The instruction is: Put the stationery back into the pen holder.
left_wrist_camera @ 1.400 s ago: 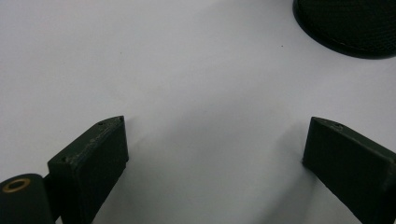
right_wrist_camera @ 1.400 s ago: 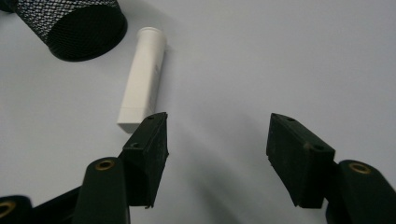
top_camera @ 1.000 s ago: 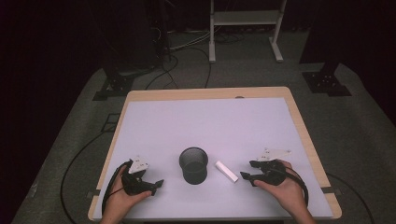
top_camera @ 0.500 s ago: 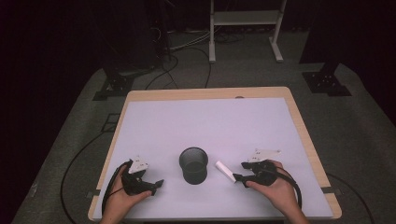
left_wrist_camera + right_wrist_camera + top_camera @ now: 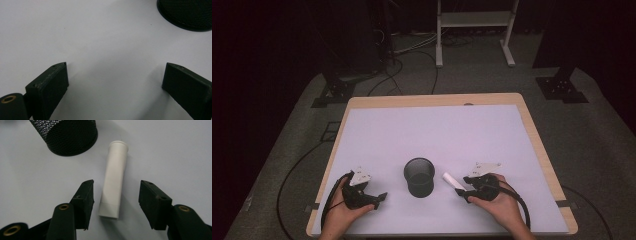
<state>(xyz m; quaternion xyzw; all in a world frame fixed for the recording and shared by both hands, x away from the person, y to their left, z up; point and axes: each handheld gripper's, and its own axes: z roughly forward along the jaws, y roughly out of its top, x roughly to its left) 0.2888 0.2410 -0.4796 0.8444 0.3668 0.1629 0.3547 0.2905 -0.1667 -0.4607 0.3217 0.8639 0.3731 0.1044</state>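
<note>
Right gripper view | my right hand-held gripper (image 5: 116, 195) has moved in on the white tube (image 5: 113, 178), jaws just closing, apart either side of it, untouched | I judge grasp next, then mesh cup (image 5: 67, 135)

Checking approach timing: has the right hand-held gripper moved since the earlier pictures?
Yes. The right hand-held gripper has slid left toward the mesh cup; its jaws, just closing, now flank the white tube without pressing it.
</note>
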